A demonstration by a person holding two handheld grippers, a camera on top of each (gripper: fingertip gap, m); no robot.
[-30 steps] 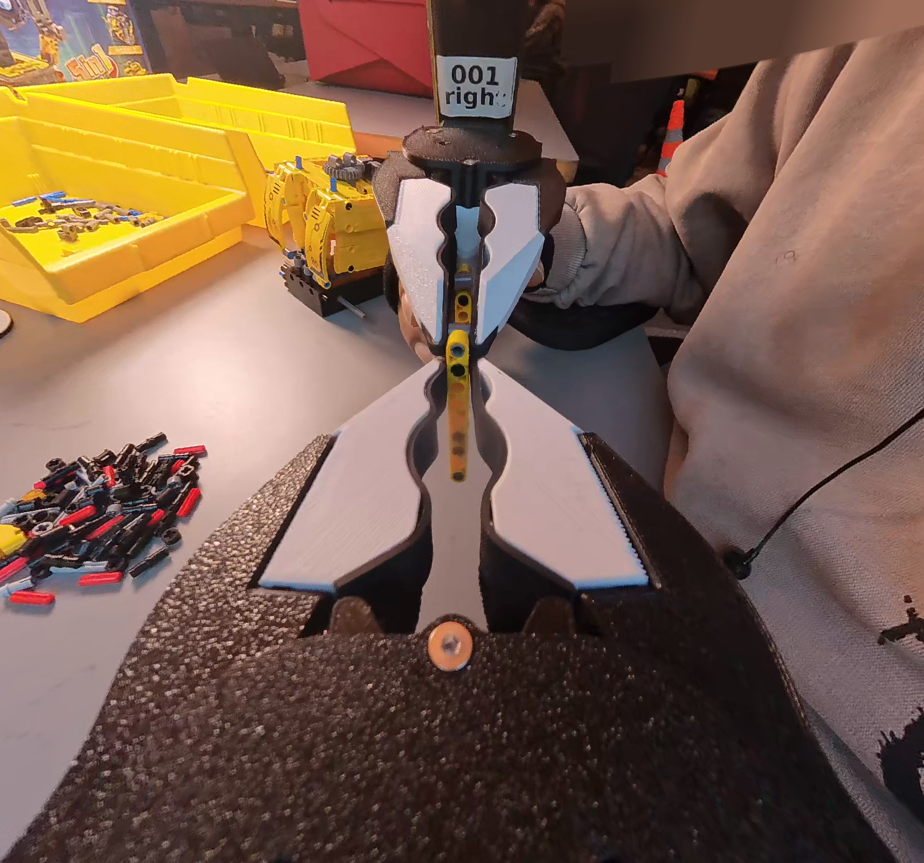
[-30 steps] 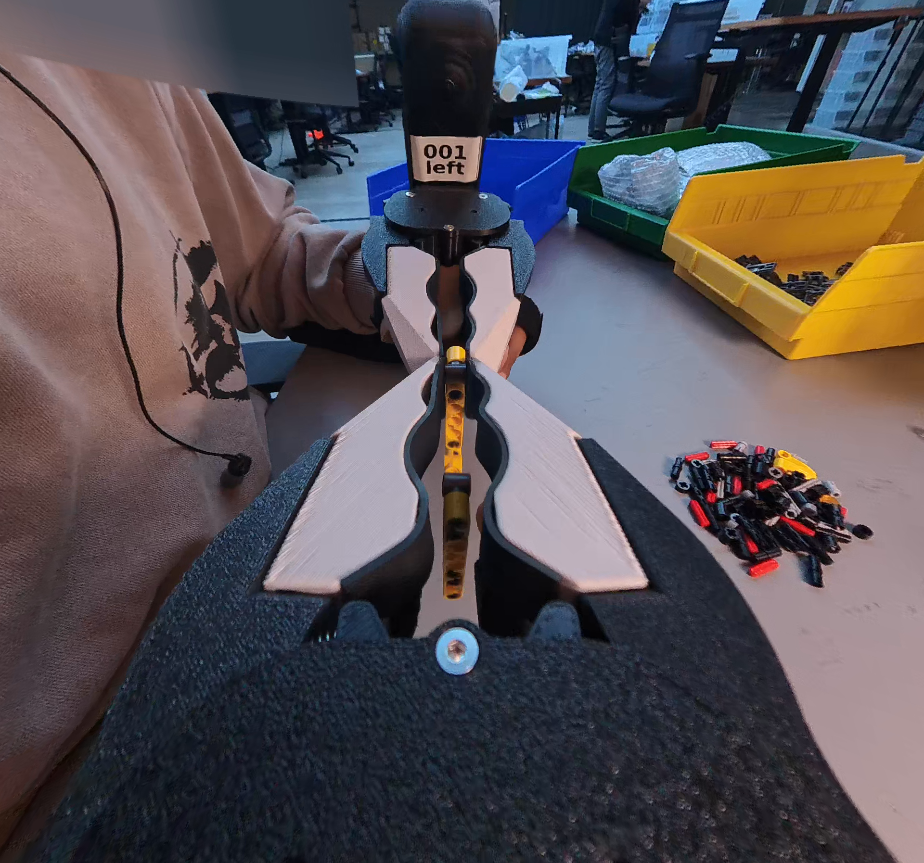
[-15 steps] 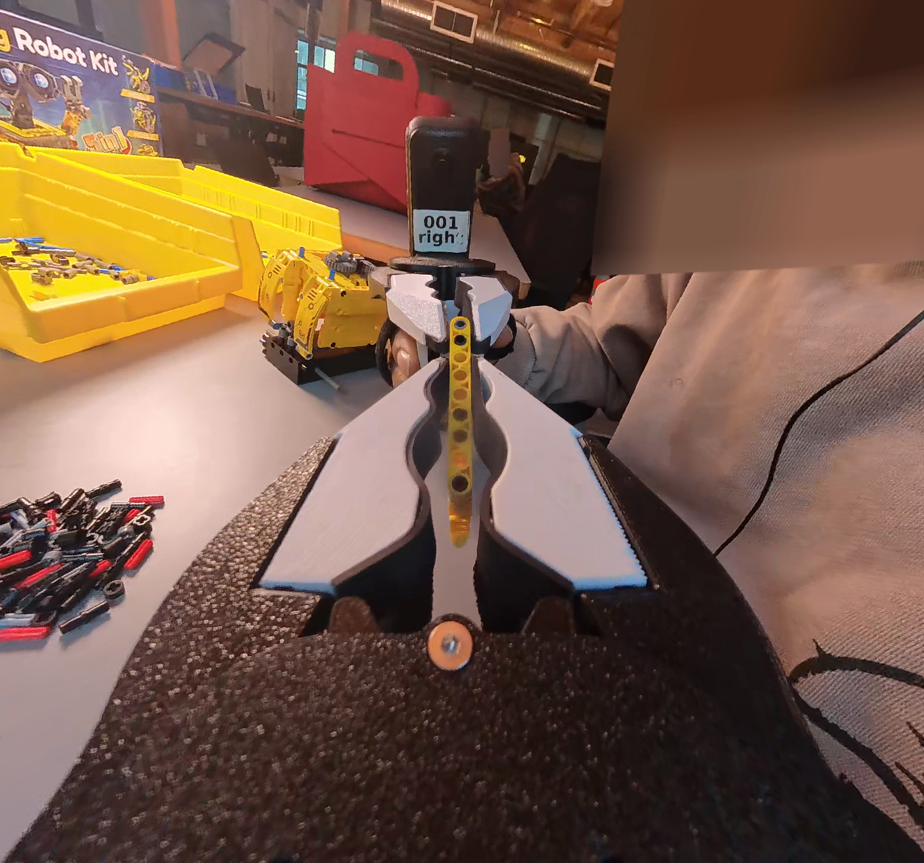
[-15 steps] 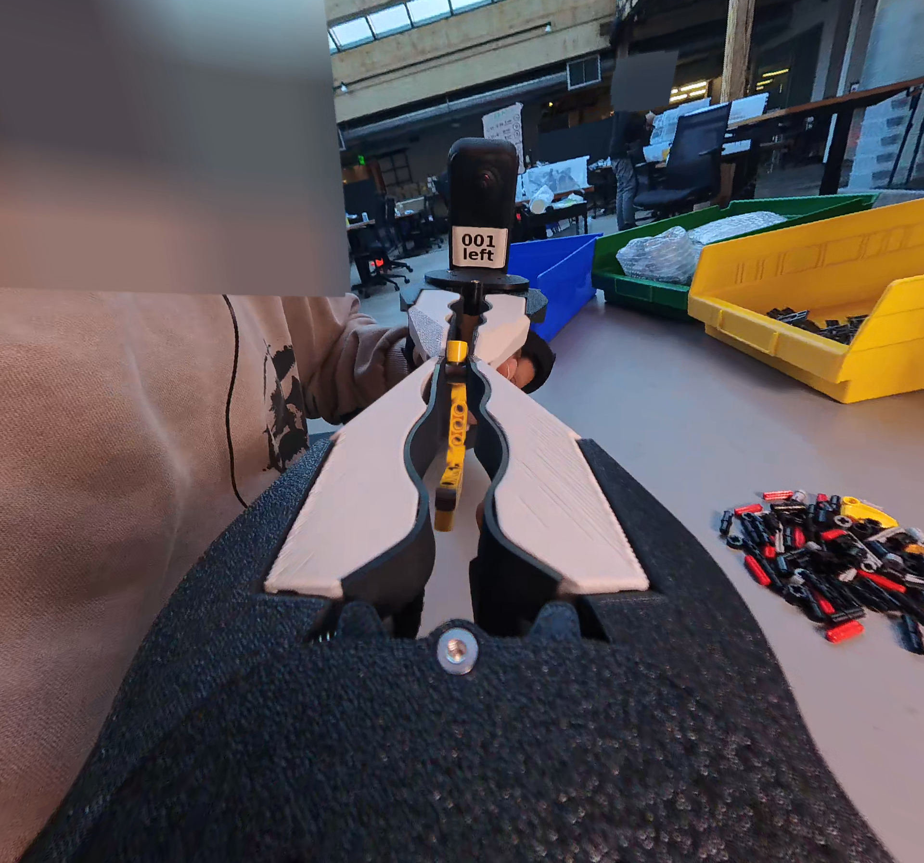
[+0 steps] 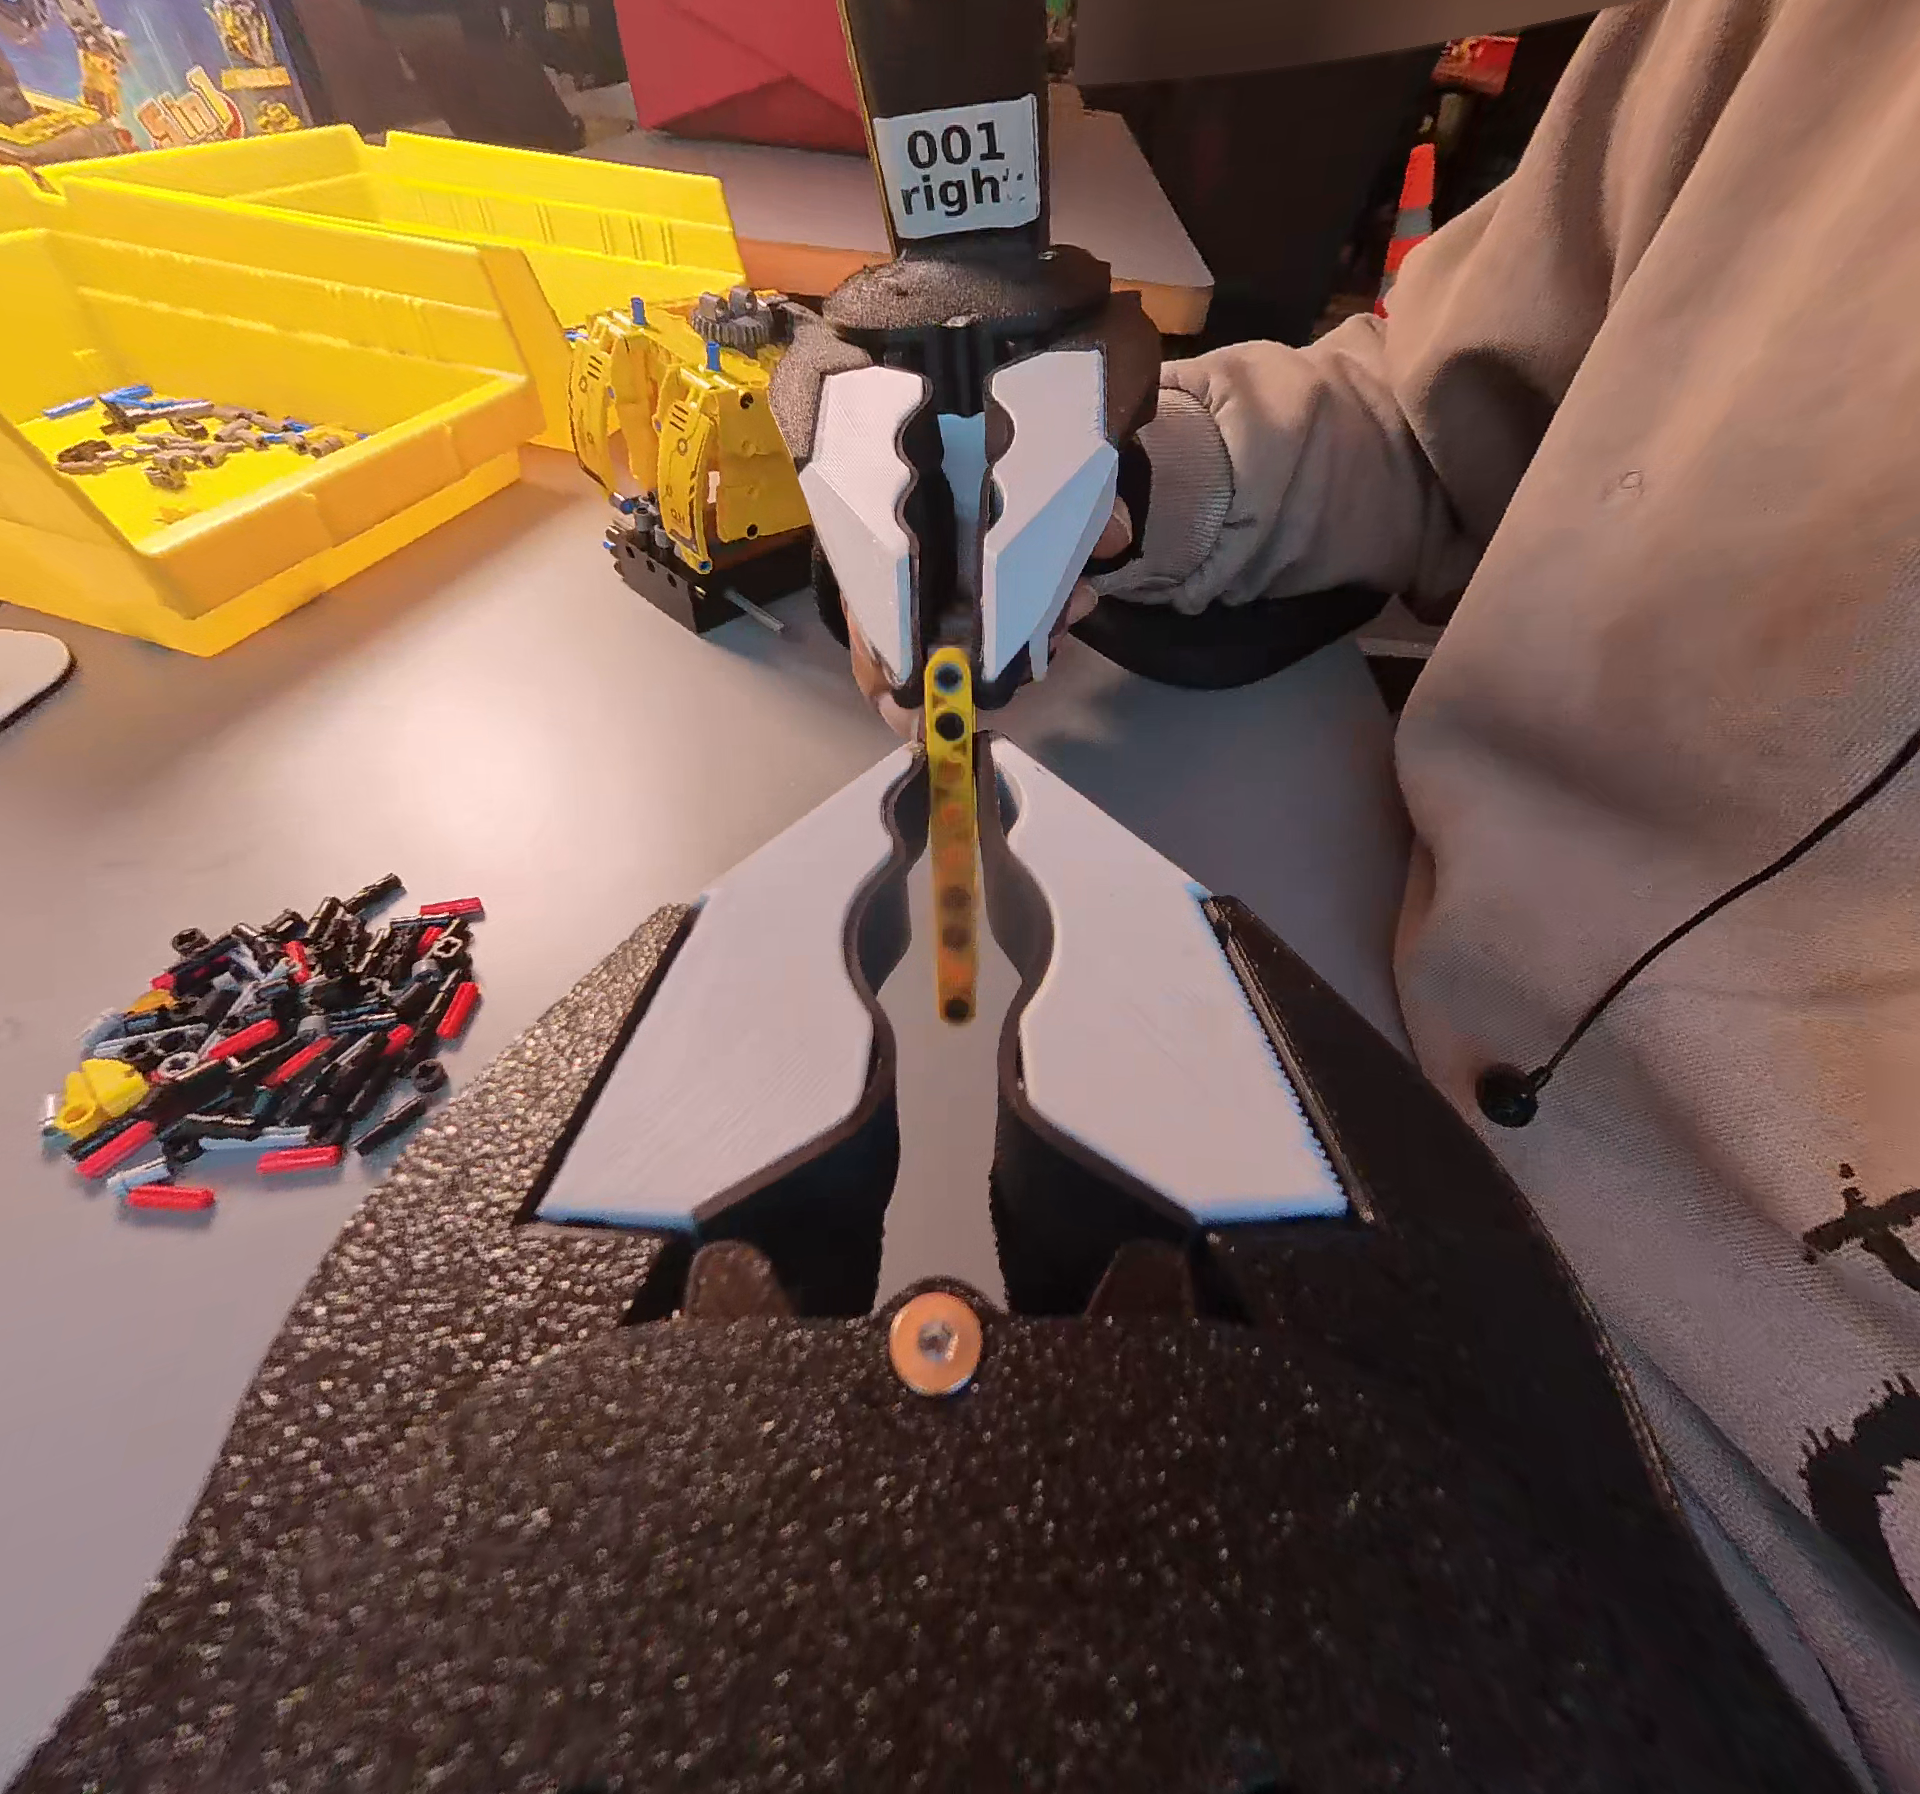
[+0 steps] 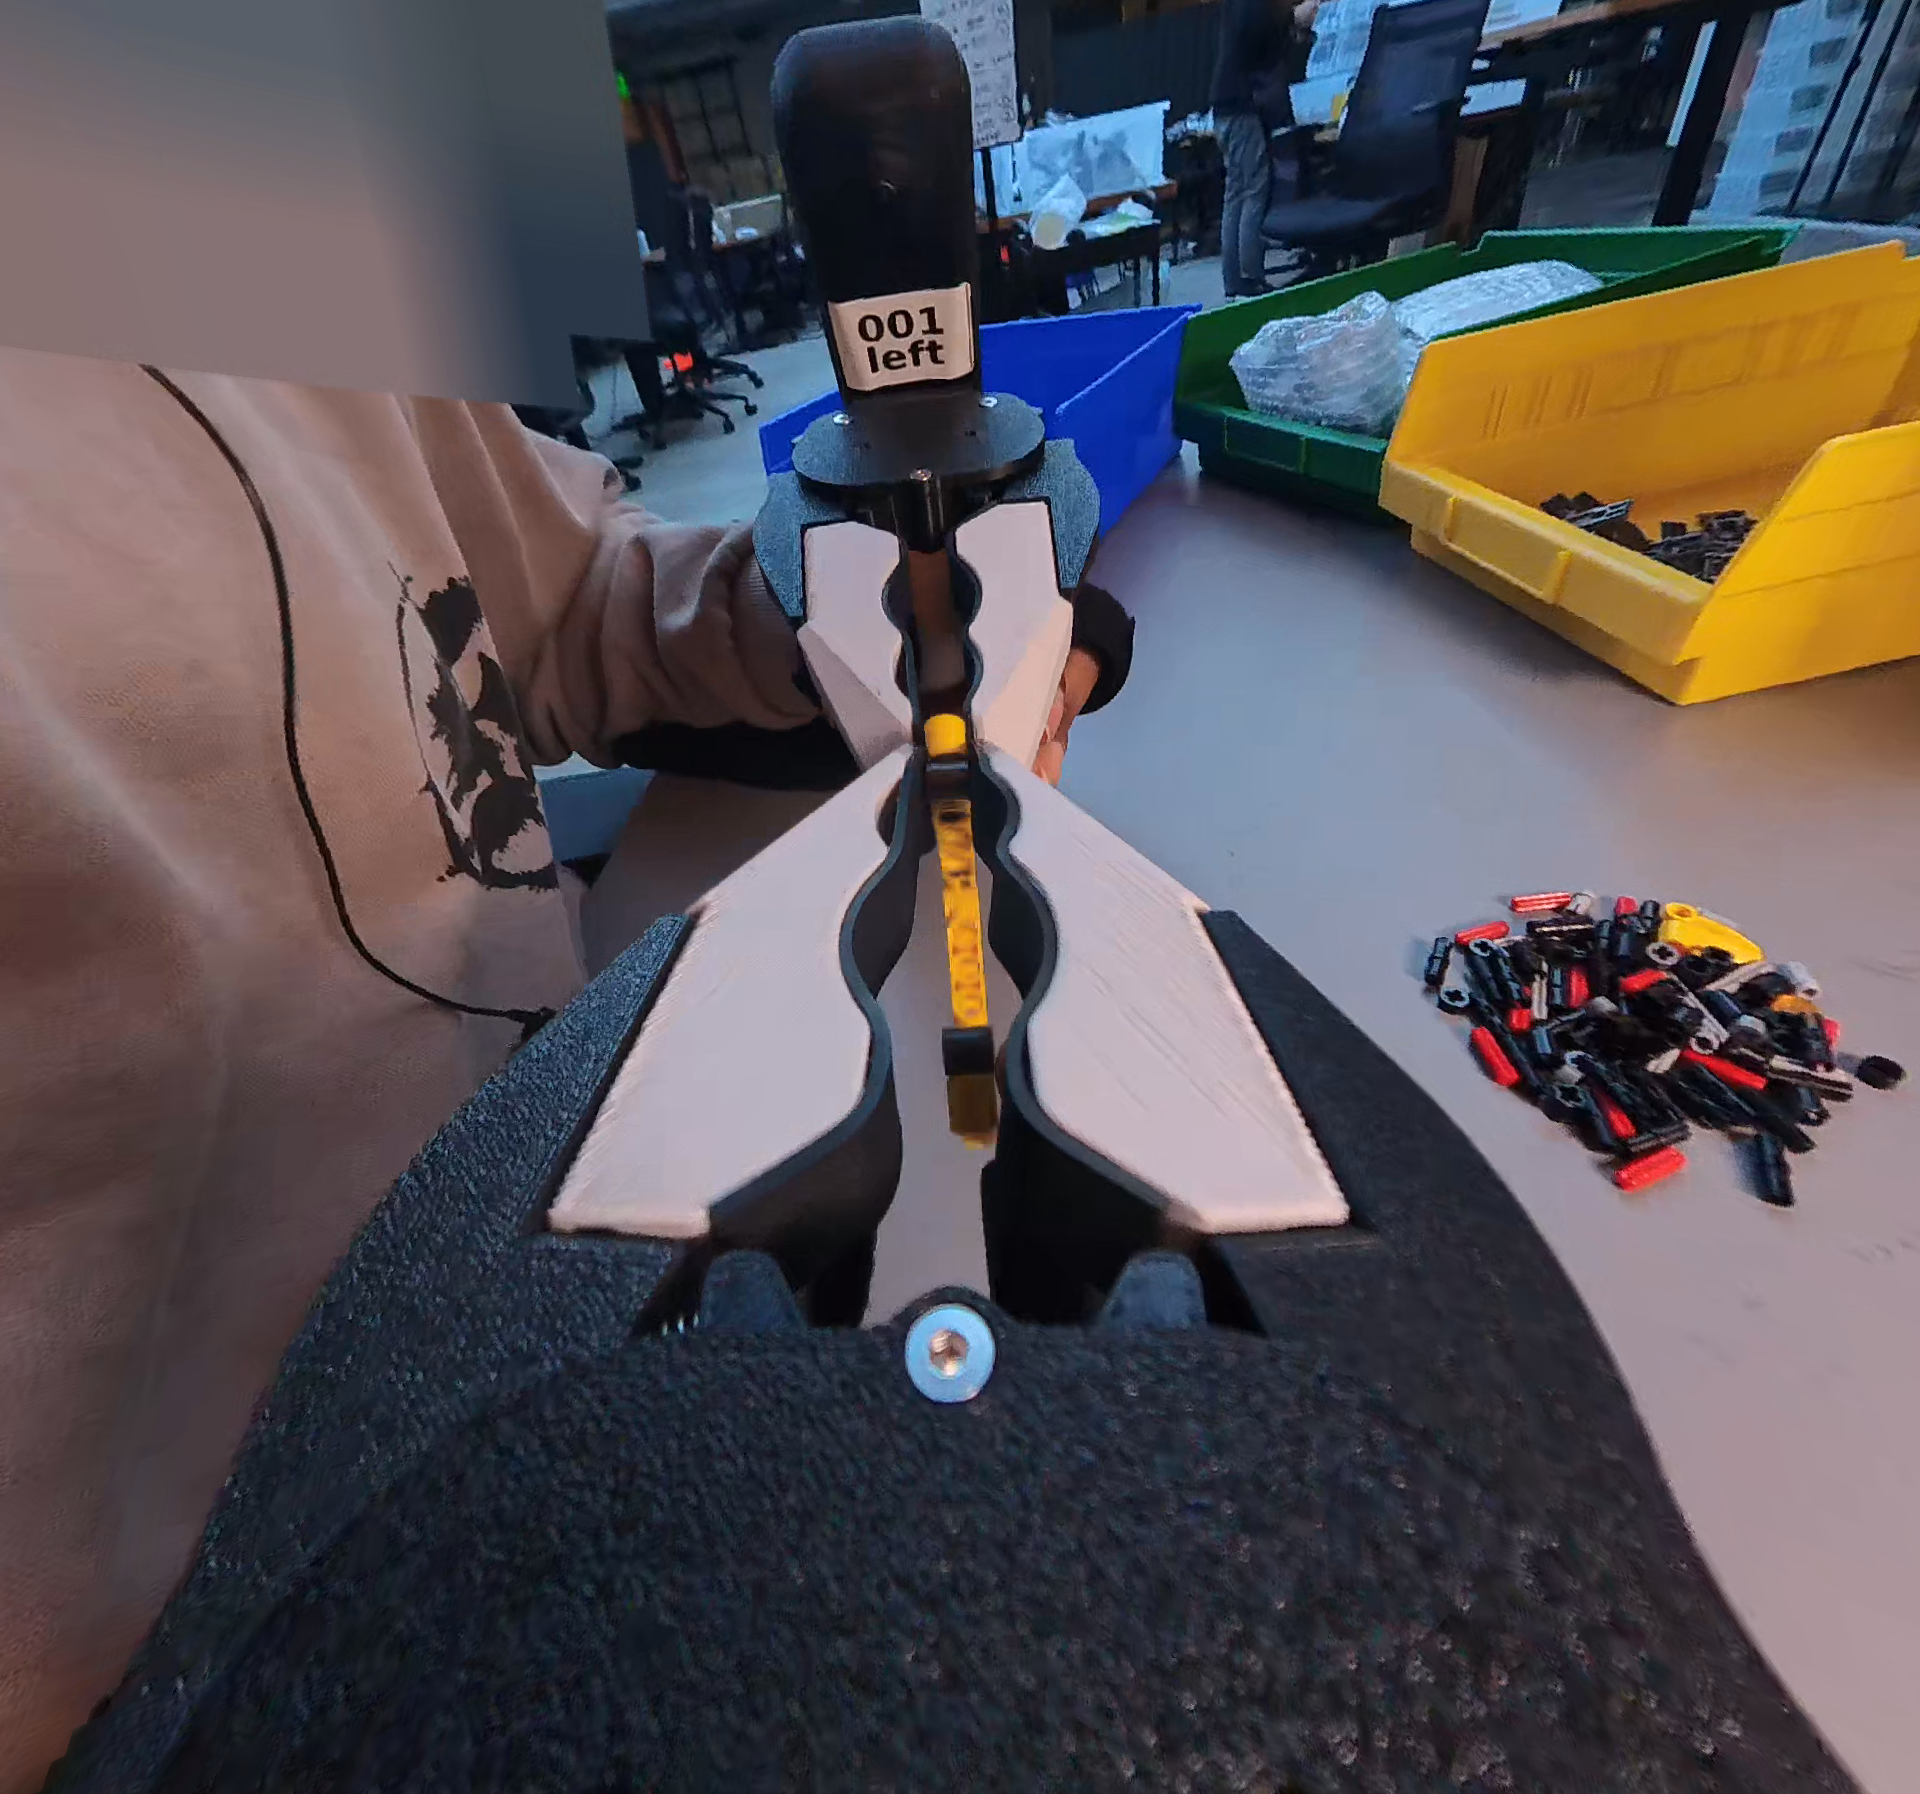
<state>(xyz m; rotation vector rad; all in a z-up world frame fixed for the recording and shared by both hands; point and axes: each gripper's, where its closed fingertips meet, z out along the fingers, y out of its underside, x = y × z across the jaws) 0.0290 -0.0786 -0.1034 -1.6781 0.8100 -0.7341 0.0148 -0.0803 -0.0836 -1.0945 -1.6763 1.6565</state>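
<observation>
My left gripper [image 5: 951, 757] is shut on a yellow holed beam [image 5: 954, 897], which lies between its fingers with the far end sticking out past the tips. That end touches the tips of my right gripper [image 5: 951, 669], which faces it. In the right wrist view my right gripper [image 6: 945, 770] is shut on a yellow beam [image 6: 961, 923] with a black pin piece [image 6: 966, 1050] near its rear end. The left gripper [image 6: 943, 721] faces it tip to tip, with a yellow end showing between its tips. Both are held above the grey table [image 5: 468, 757].
A pile of small black and red pins [image 5: 260, 1038] lies on the table, also in the right wrist view [image 6: 1642, 1027]. Yellow bins [image 5: 239, 456] and a yellow built model [image 5: 675, 456] stand behind. Yellow [image 6: 1662, 518], green [image 6: 1299, 456] and blue [image 6: 1091, 383] bins sit opposite. The person's torso [image 5: 1662, 809] is close. Both grippers' tips are close together, under 4 cm apart.
Half a second ago the grippers were raised and a short way apart. Now they are lower and tip to tip again, as one second ago. Both stay shut on their beams.
</observation>
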